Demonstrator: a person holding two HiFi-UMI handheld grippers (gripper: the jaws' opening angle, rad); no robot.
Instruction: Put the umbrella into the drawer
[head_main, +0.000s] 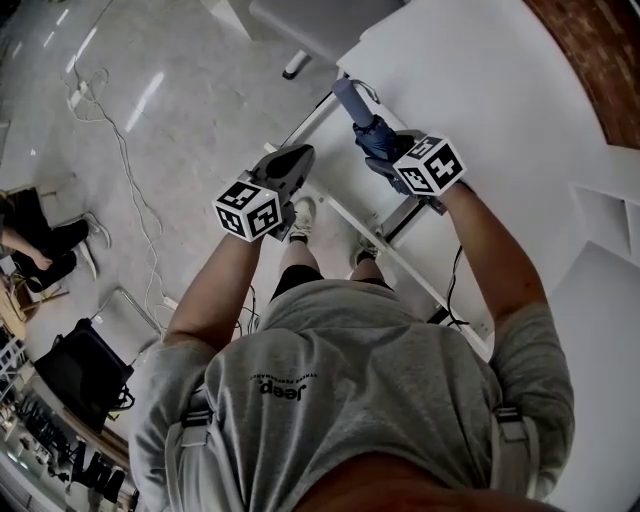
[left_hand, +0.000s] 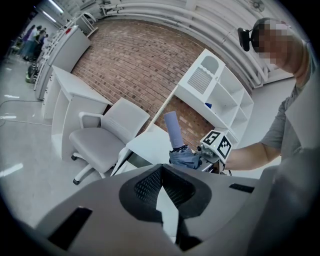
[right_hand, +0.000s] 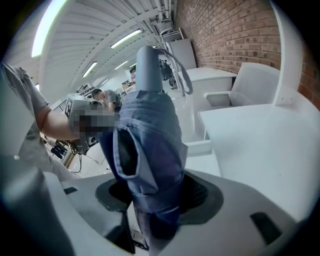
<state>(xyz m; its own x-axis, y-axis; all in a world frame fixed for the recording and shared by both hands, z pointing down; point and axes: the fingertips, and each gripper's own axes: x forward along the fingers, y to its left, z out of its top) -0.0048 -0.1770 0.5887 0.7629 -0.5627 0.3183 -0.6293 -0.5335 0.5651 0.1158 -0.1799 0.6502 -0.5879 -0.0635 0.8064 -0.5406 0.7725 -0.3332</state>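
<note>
Partly, umbrella (right_hand: 150, 140) fabric, masking right tool (right_hand: 151, 202)

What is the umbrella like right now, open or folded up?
The umbrella is folded up: its blue cloth is bundled close around the shaft, and the right gripper clamps the bundle.

Open-plan office workspace, white desks (left_hand: 75, 86), swivel chair (left_hand: 102, 142), shelving unit (left_hand: 216, 96), brick wall (left_hand: 135, 65), ceiling strip lights (right_hand: 125, 37), floor cables (head_main: 112, 122).

Creased blue cloth of the umbrella (right_hand: 150, 150) seen against smooth white desk (head_main: 470, 80)
The handle (right_hand: 148, 70) is shown in smooth matt plastic; the floor (head_main: 170, 90) is seen polished and glossy; the wall (left_hand: 135, 65) is laid in rough brick.
</note>
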